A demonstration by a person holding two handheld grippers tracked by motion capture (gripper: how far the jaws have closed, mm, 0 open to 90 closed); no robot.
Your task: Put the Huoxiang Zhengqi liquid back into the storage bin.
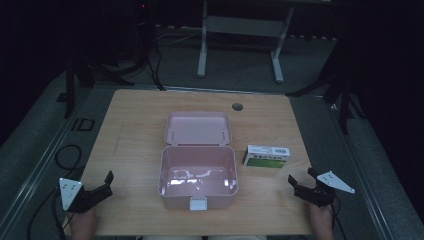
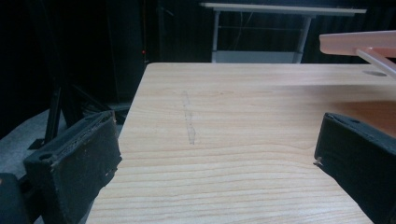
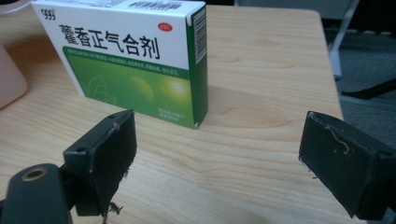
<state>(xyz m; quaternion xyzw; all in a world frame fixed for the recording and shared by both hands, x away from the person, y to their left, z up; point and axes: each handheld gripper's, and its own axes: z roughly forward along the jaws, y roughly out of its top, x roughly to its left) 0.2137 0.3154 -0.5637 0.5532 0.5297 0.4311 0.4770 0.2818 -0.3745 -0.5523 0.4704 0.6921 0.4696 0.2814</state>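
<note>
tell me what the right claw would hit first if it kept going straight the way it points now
Most likely the green and white medicine box. In the right gripper view it stands on the table just ahead of the open right claw, slightly left of the centre line, so the left jaw would probably meet it first; the exact depth is unclear.

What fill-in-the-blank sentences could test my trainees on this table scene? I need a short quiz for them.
1. The lid of the pink box stands ____.
2. The green and white carton lies on the table beside the pink box, on the side of the ____ gripper.
3. The jaws of the right gripper are ____, with nothing between them.
4. The inside of the pink box is ____.

Missing words: open; right; open; empty
</note>
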